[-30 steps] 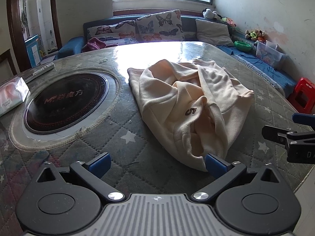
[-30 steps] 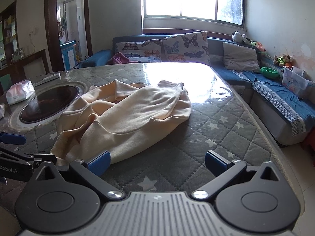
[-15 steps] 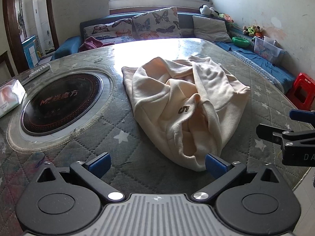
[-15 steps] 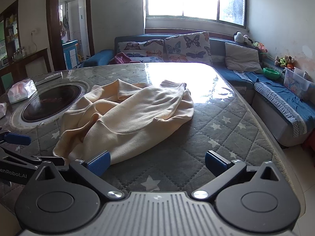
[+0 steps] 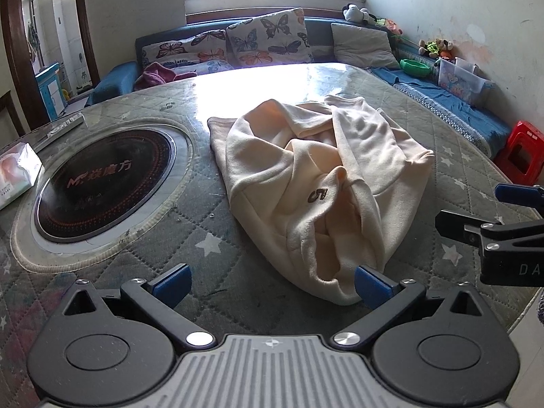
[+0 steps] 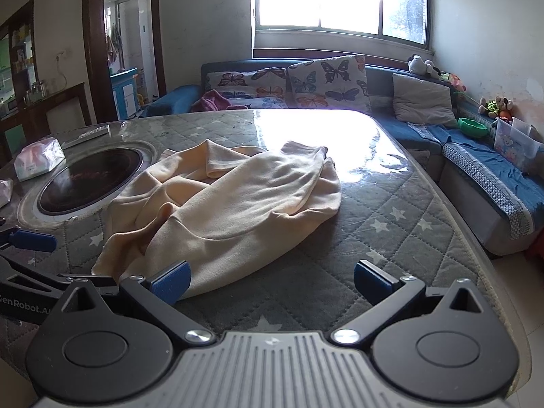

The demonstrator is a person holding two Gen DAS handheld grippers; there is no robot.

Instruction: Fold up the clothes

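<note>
Since a second ago you have brought both grippers a little closer to the cream sweatshirt (image 5: 316, 183), so its near hem now sits right at your left gripper (image 5: 271, 284). That gripper's jaws are spread wide with nothing between them, and its right blue pad (image 5: 369, 284) is just beside, perhaps touching, the bunched hem. Your right gripper (image 6: 272, 280) is also spread and holds nothing; its left pad (image 6: 171, 280) overlaps the near edge of the sweatshirt (image 6: 231, 204) in the right wrist view, though you cannot tell from there whether it touches.

You have the sweatshirt lying crumpled in a heap on the quilted star-patterned table cover (image 5: 210, 244), running from the middle of the table toward its near edge, with a small dark "5" (image 5: 318, 195) facing up. To its left sits the round black induction cooktop (image 5: 102, 176) set into the table, and a tissue pack (image 5: 15, 170) lies at the left edge. From the left wrist camera, your right gripper's fingers (image 5: 489, 231) show over the right edge of the table.
</note>
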